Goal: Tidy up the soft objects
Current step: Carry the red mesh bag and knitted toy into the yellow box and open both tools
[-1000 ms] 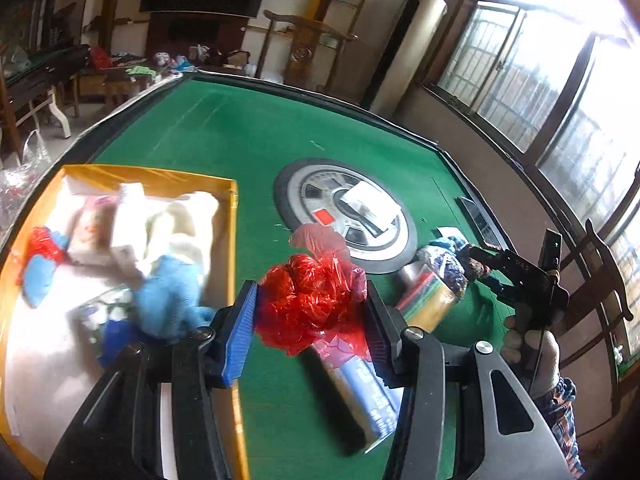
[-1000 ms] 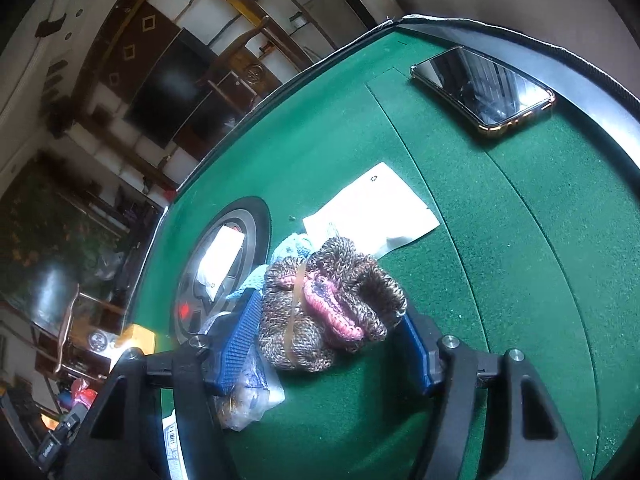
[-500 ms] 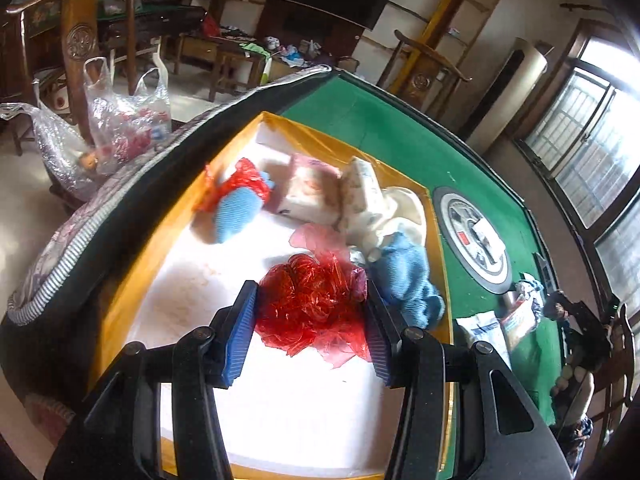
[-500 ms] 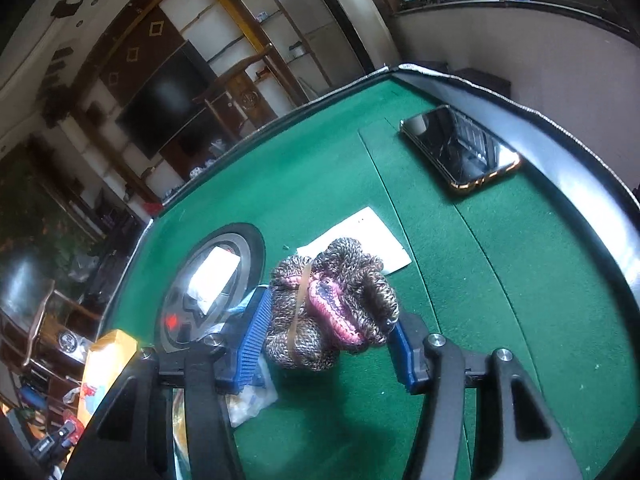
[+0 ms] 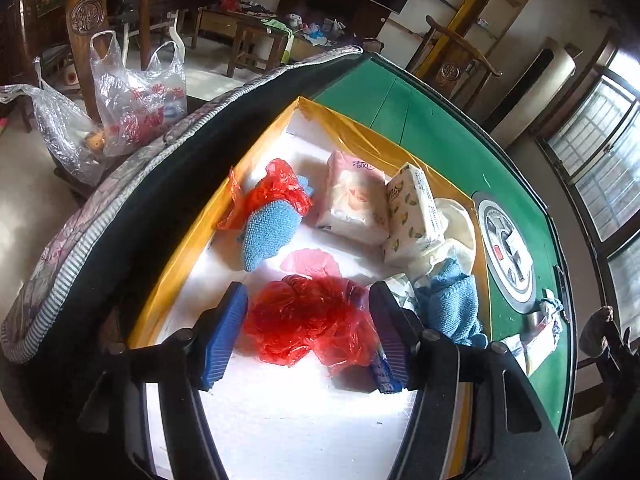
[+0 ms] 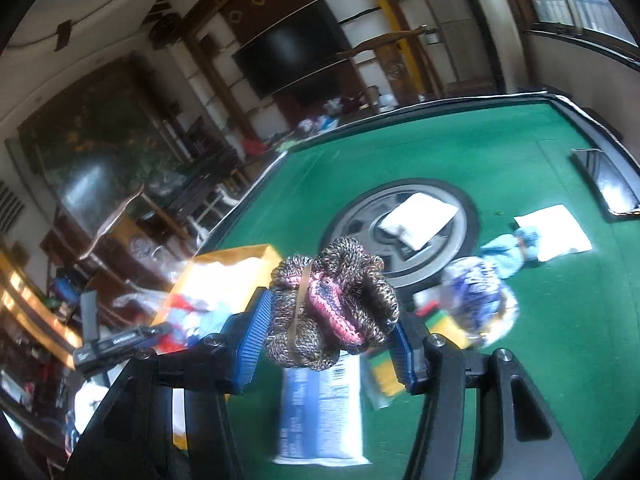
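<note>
Over the yellow-rimmed tray [image 5: 256,152] at the bench's left edge, the left gripper [image 5: 308,330] fingers are opening around the red plastic bag [image 5: 310,322], which may cling and lift again, while the right gripper [image 6: 326,330] fingers clamp the knitted bundle [image 6: 334,304] that may slip out above the bench.

Strong daylight from barred windows [image 5: 592,148] at right, blowing the white tray floor [image 5: 288,412] out to glare. Sharp focus in the left wrist view; heavy fisheye bending and dark vignette at every edge. Motion-smeared in the right wrist view, especially the blue-printed white packet [image 6: 320,408]; dim brown room behind, only a knitted brown-and-pink bundle [image 6: 332,304] fairly crisp.
</note>
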Demonstrator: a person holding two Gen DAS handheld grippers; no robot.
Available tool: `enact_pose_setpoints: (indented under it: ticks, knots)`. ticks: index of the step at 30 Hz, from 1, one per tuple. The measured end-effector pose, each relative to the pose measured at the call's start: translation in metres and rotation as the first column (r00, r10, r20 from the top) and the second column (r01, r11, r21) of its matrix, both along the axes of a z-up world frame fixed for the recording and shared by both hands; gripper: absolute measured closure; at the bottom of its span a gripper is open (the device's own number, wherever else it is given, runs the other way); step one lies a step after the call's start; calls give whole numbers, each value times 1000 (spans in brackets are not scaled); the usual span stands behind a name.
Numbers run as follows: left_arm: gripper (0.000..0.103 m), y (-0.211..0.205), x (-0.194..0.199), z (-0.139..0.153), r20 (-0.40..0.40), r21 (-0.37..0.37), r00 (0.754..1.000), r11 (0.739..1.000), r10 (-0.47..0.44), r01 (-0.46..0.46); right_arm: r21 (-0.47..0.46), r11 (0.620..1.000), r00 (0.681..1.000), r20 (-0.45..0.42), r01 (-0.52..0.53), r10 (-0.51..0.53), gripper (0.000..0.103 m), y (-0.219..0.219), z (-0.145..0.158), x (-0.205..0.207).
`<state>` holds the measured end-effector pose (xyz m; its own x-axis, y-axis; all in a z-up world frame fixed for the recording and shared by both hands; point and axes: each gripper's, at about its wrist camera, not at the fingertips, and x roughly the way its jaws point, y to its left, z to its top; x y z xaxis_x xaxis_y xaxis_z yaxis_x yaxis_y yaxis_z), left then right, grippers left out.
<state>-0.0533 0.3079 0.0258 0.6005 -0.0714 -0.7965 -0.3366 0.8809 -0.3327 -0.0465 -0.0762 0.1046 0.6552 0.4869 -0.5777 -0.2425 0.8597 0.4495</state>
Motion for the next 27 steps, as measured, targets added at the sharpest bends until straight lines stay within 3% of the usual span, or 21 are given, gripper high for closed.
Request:
enact_pose_setpoints:
  ticks: [6, 10, 13, 17, 21, 27]
  knots:
    - [41, 11, -15, 7, 45, -84, 999, 996, 13, -9, -24, 968, 968, -47, -248, 247, 53, 95, -16, 3]
    - [31, 14, -45, 30, 145, -102, 989, 995, 27, -12, -61, 909, 908, -104, -413, 406, 53, 159, -33, -8]
    - [30, 18, -70, 43, 216, -98, 975, 995, 57, -37, -109, 857, 860, -151, -504, 487, 53, 202, -49, -16]
    - [30, 23, -92, 47, 263, -98, 961, 993, 83, -59, -167, 808, 820, -222, -564, 527, 53, 247, -74, -19]
    - [30, 29, -100, 43, 271, -106, 958, 992, 92, -65, -177, 788, 795, -296, -590, 529, 53, 275, -93, -8]
    - [30, 40, -107, 37, 273, -118, 955, 989, 113, -83, -244, 796, 826, -282, -554, 489, 53, 295, -94, 21]
